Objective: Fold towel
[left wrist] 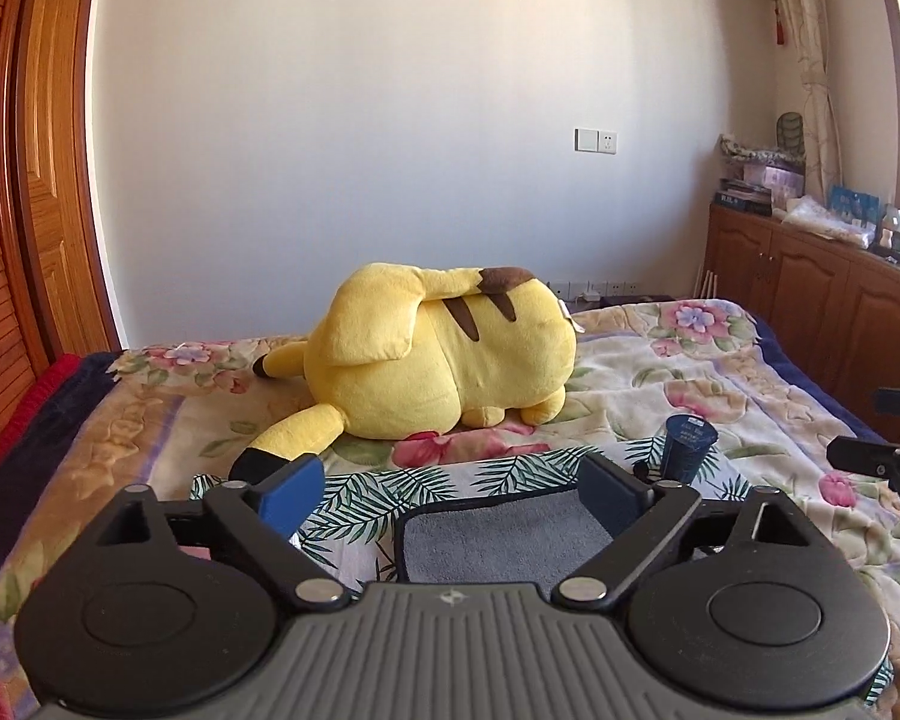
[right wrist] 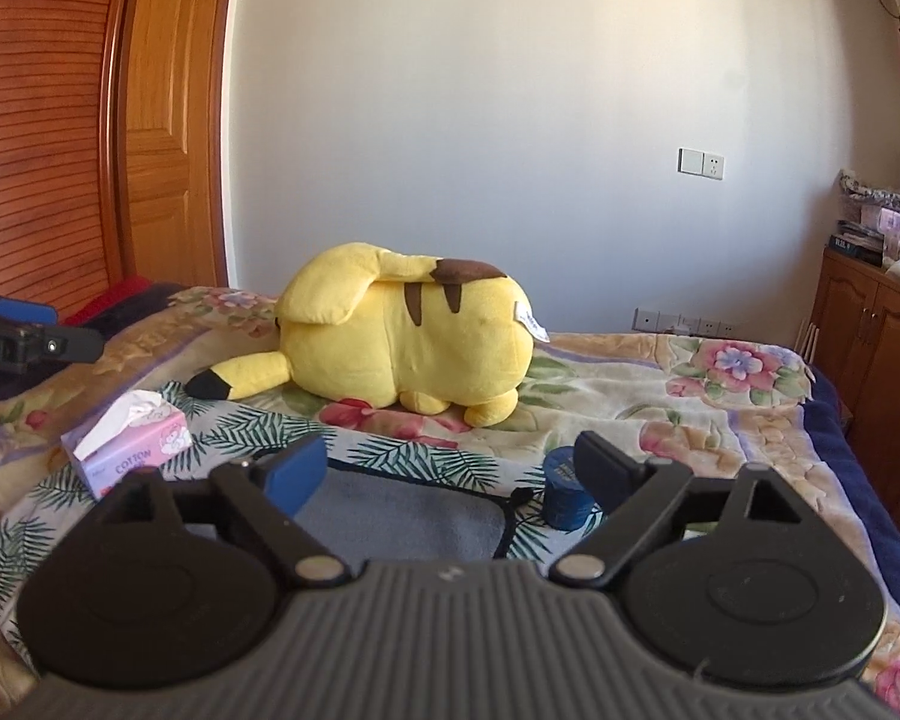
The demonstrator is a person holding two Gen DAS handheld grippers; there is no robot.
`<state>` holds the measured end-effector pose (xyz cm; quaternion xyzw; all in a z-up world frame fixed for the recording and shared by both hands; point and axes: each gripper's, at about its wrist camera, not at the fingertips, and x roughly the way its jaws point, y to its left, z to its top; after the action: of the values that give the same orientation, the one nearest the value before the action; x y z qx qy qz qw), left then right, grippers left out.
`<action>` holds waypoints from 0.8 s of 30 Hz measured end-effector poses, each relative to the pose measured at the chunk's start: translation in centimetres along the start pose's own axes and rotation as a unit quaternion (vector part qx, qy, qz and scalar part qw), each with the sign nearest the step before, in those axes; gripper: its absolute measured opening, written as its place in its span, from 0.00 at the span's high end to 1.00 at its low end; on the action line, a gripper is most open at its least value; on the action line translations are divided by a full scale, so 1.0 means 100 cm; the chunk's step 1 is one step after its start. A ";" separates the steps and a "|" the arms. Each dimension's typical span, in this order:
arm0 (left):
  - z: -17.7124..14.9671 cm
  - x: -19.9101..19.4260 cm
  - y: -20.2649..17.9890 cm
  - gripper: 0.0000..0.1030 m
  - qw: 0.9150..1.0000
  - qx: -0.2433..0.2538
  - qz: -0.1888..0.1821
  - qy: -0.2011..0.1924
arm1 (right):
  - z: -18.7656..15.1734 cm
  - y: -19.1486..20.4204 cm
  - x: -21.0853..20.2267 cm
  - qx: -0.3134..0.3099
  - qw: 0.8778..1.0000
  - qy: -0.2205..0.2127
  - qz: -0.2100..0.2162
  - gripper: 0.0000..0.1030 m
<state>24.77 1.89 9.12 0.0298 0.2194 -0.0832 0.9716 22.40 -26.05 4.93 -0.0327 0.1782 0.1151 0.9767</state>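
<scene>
A grey towel with a dark border [left wrist: 504, 534] lies flat on a palm-leaf cloth [left wrist: 390, 492] on the bed; it also shows in the right wrist view [right wrist: 402, 522]. My left gripper [left wrist: 450, 492] is open and empty, its fingers apart just above the towel's far edge. My right gripper [right wrist: 450, 474] is open and empty, over the towel's far right part. The near part of the towel is hidden behind both gripper bodies. The right gripper's tip shows at the right edge of the left wrist view [left wrist: 882, 468].
A yellow plush toy [left wrist: 438, 348] lies on the floral blanket [left wrist: 720, 384] beyond the towel. A dark blue cup [left wrist: 687, 447] stands by the towel's right corner, also in the right wrist view [right wrist: 564, 486]. A tissue box [right wrist: 132, 444] sits left. Wooden cabinets [left wrist: 822, 300] line the right.
</scene>
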 end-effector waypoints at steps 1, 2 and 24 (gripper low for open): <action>0.001 -0.004 0.000 0.21 1.000 -0.002 0.001 -0.002 | 0.000 0.001 -0.003 0.003 1.000 0.000 0.001 0.09; 0.001 -0.008 0.000 0.18 1.000 -0.006 0.002 -0.003 | 0.000 0.001 -0.005 0.004 1.000 0.000 0.000 0.05; -0.015 -0.067 -0.003 0.16 1.000 -0.016 -0.001 0.002 | -0.005 0.013 -0.055 0.014 1.000 -0.017 -0.008 0.00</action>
<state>18.12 2.75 10.61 0.0141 0.2231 -0.0805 0.9714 16.92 -26.06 6.35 -0.0190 0.1629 0.1052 0.9808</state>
